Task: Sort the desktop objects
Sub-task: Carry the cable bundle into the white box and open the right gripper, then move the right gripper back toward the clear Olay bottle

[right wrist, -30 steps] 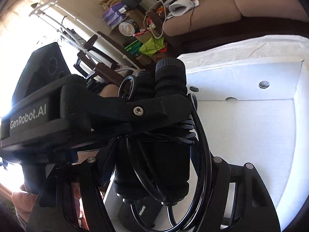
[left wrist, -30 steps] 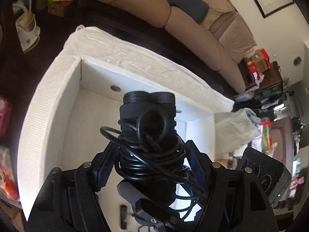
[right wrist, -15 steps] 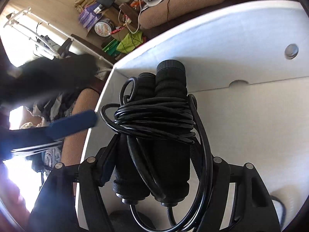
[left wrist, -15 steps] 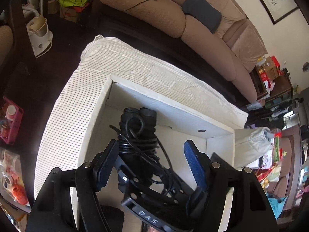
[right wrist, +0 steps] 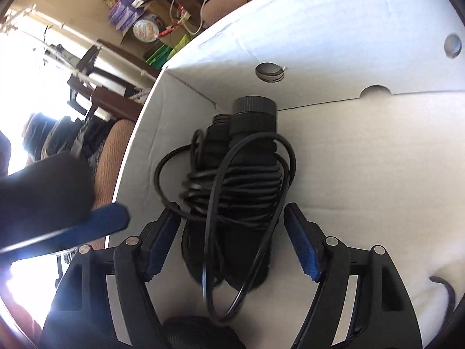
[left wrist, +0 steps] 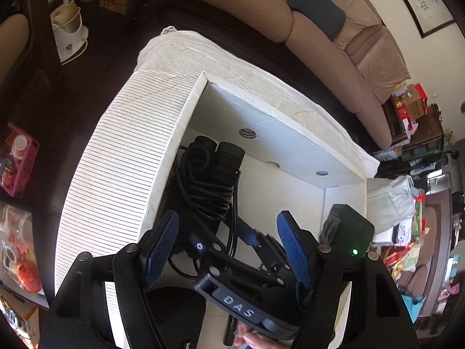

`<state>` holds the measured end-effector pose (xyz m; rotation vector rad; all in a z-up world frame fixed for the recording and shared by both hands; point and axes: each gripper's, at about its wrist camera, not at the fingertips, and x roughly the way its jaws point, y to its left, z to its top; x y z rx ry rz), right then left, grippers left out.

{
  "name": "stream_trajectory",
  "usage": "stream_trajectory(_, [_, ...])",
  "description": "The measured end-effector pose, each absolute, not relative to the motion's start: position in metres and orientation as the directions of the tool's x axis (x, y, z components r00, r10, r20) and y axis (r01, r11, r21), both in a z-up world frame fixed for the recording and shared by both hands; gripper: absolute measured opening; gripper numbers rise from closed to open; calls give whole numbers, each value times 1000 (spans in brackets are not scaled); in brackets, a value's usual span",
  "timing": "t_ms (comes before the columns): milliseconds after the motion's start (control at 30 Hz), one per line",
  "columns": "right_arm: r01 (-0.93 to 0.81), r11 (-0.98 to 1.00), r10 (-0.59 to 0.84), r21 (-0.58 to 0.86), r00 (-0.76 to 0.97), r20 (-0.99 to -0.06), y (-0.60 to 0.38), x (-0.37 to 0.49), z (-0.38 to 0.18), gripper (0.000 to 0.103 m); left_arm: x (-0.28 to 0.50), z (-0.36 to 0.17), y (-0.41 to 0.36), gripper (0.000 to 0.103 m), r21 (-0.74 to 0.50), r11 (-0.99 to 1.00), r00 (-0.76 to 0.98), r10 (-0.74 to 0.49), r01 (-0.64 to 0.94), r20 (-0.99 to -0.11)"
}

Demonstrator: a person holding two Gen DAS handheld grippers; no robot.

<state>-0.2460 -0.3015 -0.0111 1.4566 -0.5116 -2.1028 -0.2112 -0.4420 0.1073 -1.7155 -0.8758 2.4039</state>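
A black skipping rope point(right wrist: 247, 174), its cord wound round the two handles, lies on the floor of the white box point(right wrist: 348, 43), close to the far left corner. My right gripper point(right wrist: 232, 232) straddles its near end. The jaws are opening: the right pad stands off the bundle and the left pad sits just beside the cord. In the left wrist view the same rope point(left wrist: 209, 174) rests against the box's left wall point(left wrist: 180, 151). My left gripper point(left wrist: 228, 244) hovers open above the right one, with nothing held. One of its blue fingers point(right wrist: 107, 218) shows blurred at the left of the right wrist view.
The box has a striped white fabric cover point(left wrist: 122, 157). Another black object point(left wrist: 174, 314) lies at its near end, and a cord end point(right wrist: 444, 290) shows at the right. Beyond the box are a beige sofa point(left wrist: 319, 43), a white appliance point(left wrist: 68, 29) and a pink basket point(left wrist: 17, 160).
The right gripper sank into the box with the rope, set it on the floor and parted its pads. The left gripper let go of the rope and drew back.
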Motion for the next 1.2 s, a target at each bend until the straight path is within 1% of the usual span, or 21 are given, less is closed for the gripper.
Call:
stream_trajectory(133, [258,-827,-558,499,-273,-783,-289,-237,11,72,-209,103,-438,72,-469,-843,-370,360,265,-856])
stream_trajectory(233, [280,-838,-536,468,-263,-802,-278,-225,23,72,-206,102,-433,72,-442,-859,-357,340,259,-870])
stream_trajectory(467, [348,-883,-425,314,-311,-850,-255,-194,59,72,-184,105,-419,74,-375,-890,-334,281,261,-900])
stream_trajectory(500, [351,-887,-414,300,-317,-853,-251,-190,65,73,-180,107,-418,74,-366,-893,-334,272,262,-902])
stream_trajectory(533, [350,-890,-408,294,-319,-856,-248,-187,70,74,-174,109,-417,77,-359,-896,-336,264,263,-904])
stream_trajectory(567, [348,-891,-404,291,-318,-858,-245,-183,74,78,-169,112,-415,79,-349,-899,-337,253,264,-907])
stream_trajectory(700, [361,-896,-385,261,-332,-861,-223,-157,92,85,-142,122,-403,83,-324,-910,-340,229,257,-912])
stream_trajectory(733, [366,-898,-375,245,-344,-860,-222,-152,97,87,-135,125,-398,87,-331,-909,-344,234,254,-909])
stream_trajectory(767, [370,-900,-368,231,-360,-857,-222,-146,103,94,-127,128,-395,95,-352,-903,-354,254,247,-900])
stream_trajectory(800, [372,-904,-357,213,-380,-853,-219,-140,109,103,-119,131,-391,95,-372,-896,-366,272,241,-890])
stream_trajectory(900, [384,-907,-334,172,-408,-850,-209,-120,122,103,-96,138,-380,95,-379,-893,-379,272,242,-884])
stream_trajectory(1133, [408,-902,-327,140,-434,-840,-178,-70,155,103,-45,158,-357,95,-417,-874,-421,290,249,-859])
stream_trajectory(1167, [407,-903,-327,140,-439,-837,-172,-63,160,103,-38,159,-353,101,-425,-870,-423,298,248,-856])
stream_trajectory(1200, [405,-904,-327,139,-443,-835,-166,-57,164,103,-32,161,-348,103,-427,-870,-424,300,245,-854])
